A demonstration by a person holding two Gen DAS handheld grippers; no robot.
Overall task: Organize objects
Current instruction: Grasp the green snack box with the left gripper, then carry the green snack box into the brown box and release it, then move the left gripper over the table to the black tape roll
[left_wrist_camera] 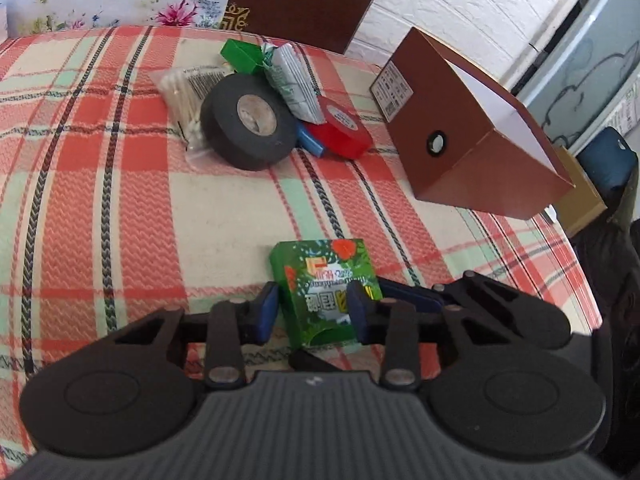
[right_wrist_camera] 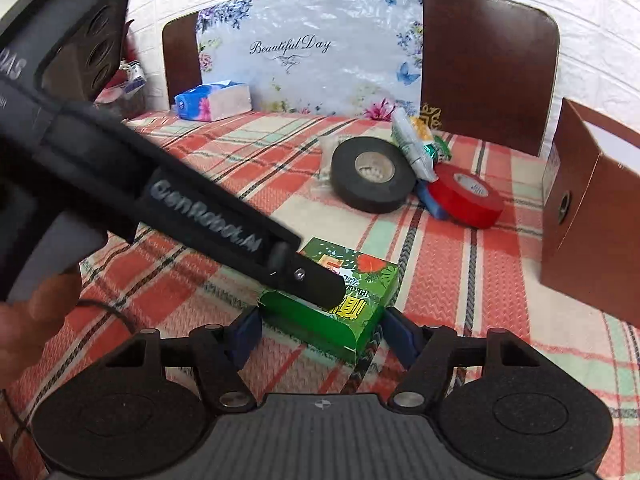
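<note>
Carton (left_wrist_camera: 326,292) low in frame, pinched by my left jaws, may twist free if my wide right jaws knock it.

Left gripper (left_wrist_camera: 314,308) angled downward, pads closed against a green box (left_wrist_camera: 326,292); right gripper (right_wrist_camera: 320,330) angled downward, jaws apart, straddling the same box.
</note>
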